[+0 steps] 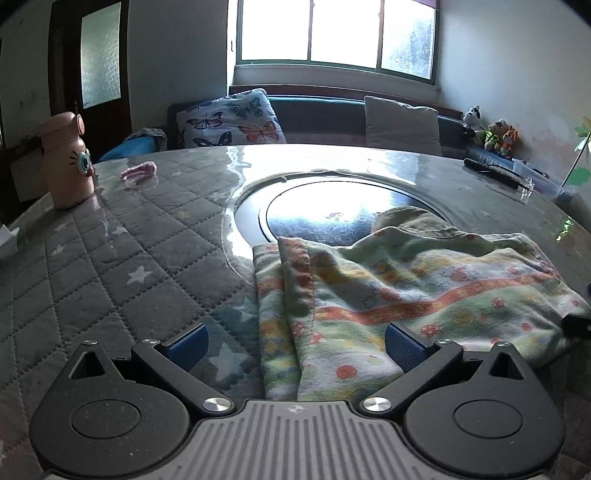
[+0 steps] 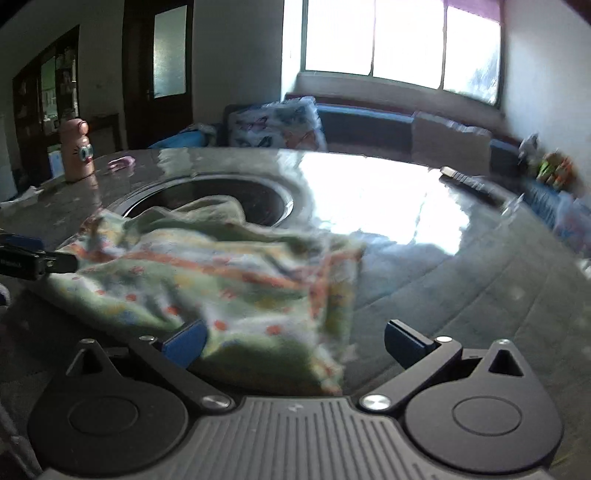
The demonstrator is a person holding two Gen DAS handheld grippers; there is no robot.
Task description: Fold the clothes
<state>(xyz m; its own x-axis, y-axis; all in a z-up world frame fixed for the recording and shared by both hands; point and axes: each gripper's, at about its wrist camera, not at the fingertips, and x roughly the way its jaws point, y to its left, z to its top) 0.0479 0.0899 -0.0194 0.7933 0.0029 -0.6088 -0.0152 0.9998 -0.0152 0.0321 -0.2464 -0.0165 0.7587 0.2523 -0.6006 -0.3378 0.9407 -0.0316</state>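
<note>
A: Report the left gripper.

B: Its jaws are standing wide apart, gripping nothing. The blue pads are sitting low over the table; the near left edge of the patterned garment is lying between them, with one pad over bare quilting and the other over the cloth.

A: And the right gripper?

B: Its jaws are also standing apart, empty. The garment's near right corner is lying between its fingers. The right wrist view is blurring, so fine detail is not readable.

A: Where is the garment lying?

B: It is resting crumpled on the quilted table cover, a grey cloth with white stars under a glossy film. Its far edge is overlapping the dark round turntable at the table centre. In the right wrist view the tip of the left gripper is showing at the garment's left side.

A: Surroundings?

B: A pink bottle is standing upright at the far left of the table, with a small pink object near it. Beyond the table, a butterfly cushion and a plain cushion are leaning on a bench under the window.
</note>
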